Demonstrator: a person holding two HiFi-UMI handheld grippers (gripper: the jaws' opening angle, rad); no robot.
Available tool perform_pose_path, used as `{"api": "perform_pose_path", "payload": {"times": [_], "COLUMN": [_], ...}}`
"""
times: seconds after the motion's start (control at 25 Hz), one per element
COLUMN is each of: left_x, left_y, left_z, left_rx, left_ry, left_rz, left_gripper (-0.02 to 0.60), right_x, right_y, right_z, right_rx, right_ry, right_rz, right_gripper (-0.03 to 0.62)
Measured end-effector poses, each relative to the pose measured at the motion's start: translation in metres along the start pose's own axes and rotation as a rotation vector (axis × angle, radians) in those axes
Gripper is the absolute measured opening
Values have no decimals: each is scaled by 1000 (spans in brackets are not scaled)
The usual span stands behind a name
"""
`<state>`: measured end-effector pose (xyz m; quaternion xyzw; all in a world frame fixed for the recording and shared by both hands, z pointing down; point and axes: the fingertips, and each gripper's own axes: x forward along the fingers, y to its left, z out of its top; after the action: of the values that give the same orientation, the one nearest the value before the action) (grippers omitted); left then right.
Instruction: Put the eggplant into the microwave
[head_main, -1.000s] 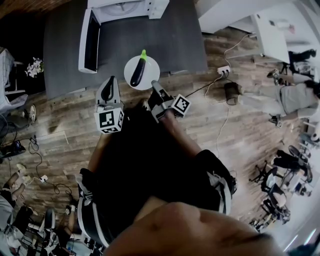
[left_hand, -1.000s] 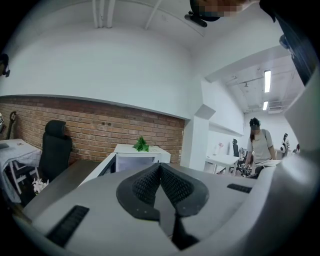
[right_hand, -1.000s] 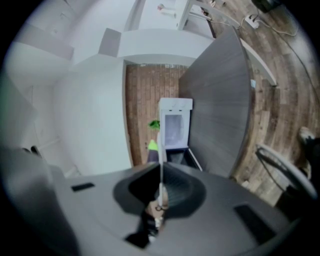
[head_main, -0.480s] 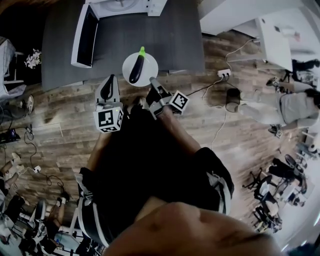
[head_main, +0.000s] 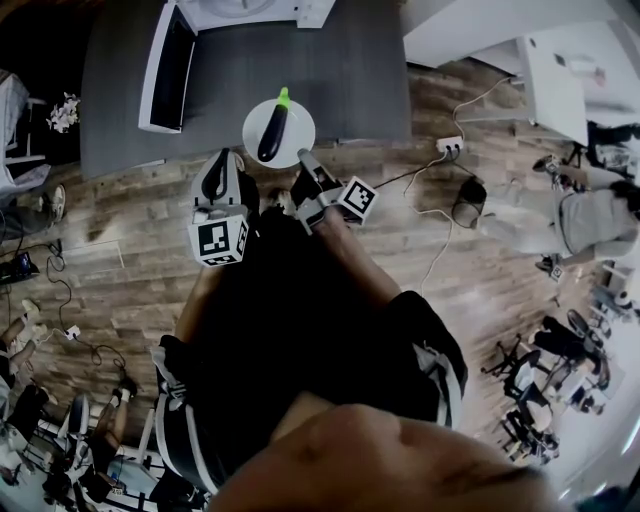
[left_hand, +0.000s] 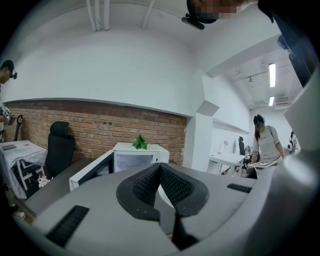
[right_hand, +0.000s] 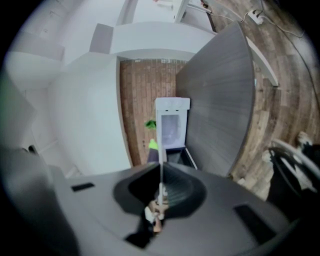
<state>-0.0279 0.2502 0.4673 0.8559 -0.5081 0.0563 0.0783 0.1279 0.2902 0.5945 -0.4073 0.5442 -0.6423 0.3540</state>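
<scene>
Plate (head_main: 300, 137) rim pinched in right hand-held gripper (head_main: 303, 159); left hand-held gripper (head_main: 221, 160) closed, empty.

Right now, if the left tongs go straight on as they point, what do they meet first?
Probably the white microwave, whose door hangs open to the left. Nothing shows on the dark grey table between; the white round plate lies right of the shut left tongs. Depth is unclear.
</scene>
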Motion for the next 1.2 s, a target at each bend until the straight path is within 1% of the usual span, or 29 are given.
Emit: {"api": "perform_pose_path", "payload": {"times": [0.28,0.6,0.84,1.2], "left_x": [12,70,103,144], "left_y": [10,51,74,103], "left_z": [15,18,32,43], "left_rx": [-10,-21,-22,-20], "left_ry": [-25,-17,-17,-2], "left_rz": [1,-23,-67,-161], "left_gripper": [37,37,37,37], "right_x": [14,79,115,157], "right_y": [15,15,25,28], "right_z": [2,19,25,38], "right_rx": [-10,0,-7,-10], "right_ry": [-5,-22,-50,-132], "right_rz": [14,17,22,6], "right_gripper": [38,38,38,38]}}
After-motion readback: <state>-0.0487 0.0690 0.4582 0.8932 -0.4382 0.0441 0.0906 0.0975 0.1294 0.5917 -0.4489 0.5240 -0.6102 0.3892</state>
